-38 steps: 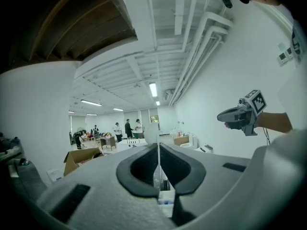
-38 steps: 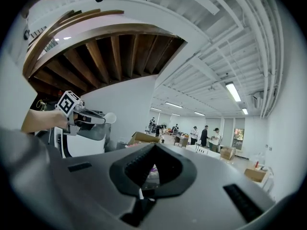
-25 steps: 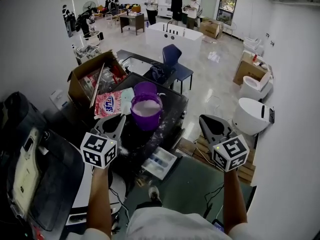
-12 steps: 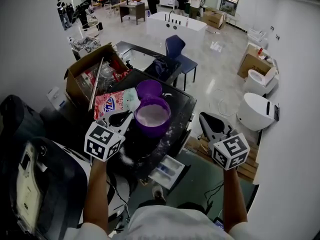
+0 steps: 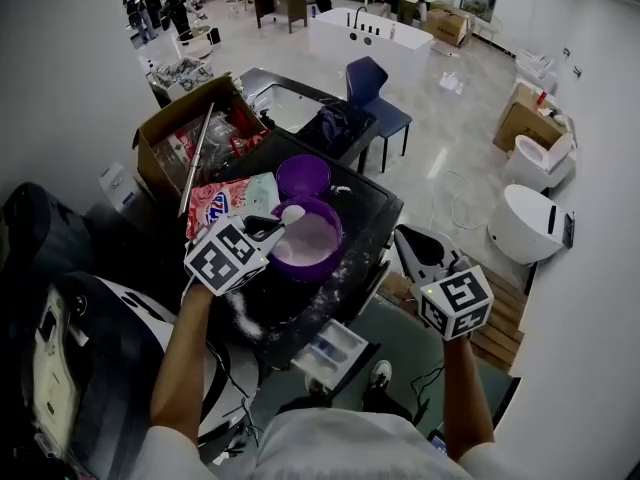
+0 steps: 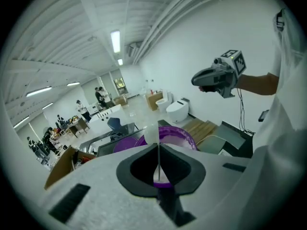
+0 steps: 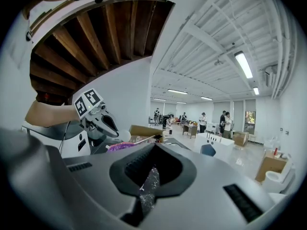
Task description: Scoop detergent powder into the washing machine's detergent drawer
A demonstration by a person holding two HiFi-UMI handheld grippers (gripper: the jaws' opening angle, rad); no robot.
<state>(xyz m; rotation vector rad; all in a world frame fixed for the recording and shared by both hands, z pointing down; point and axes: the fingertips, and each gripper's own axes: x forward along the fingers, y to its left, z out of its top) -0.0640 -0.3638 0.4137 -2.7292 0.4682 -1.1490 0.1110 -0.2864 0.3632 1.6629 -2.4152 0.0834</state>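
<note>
Pinched the white scoop [image 5: 292, 214] by its thin handle in the left gripper [image 5: 262, 230] over the powder-filled purple tub [image 5: 300, 271], left the right gripper [image 5: 408, 243] clenched empty well aside, and likely needed a level, slow carry to the open detergent drawer [image 5: 338, 346] below.

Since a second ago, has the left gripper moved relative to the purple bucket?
Yes. The left gripper went from beside the purple bucket to over its left rim, jaws shut on a white scoop.
</note>
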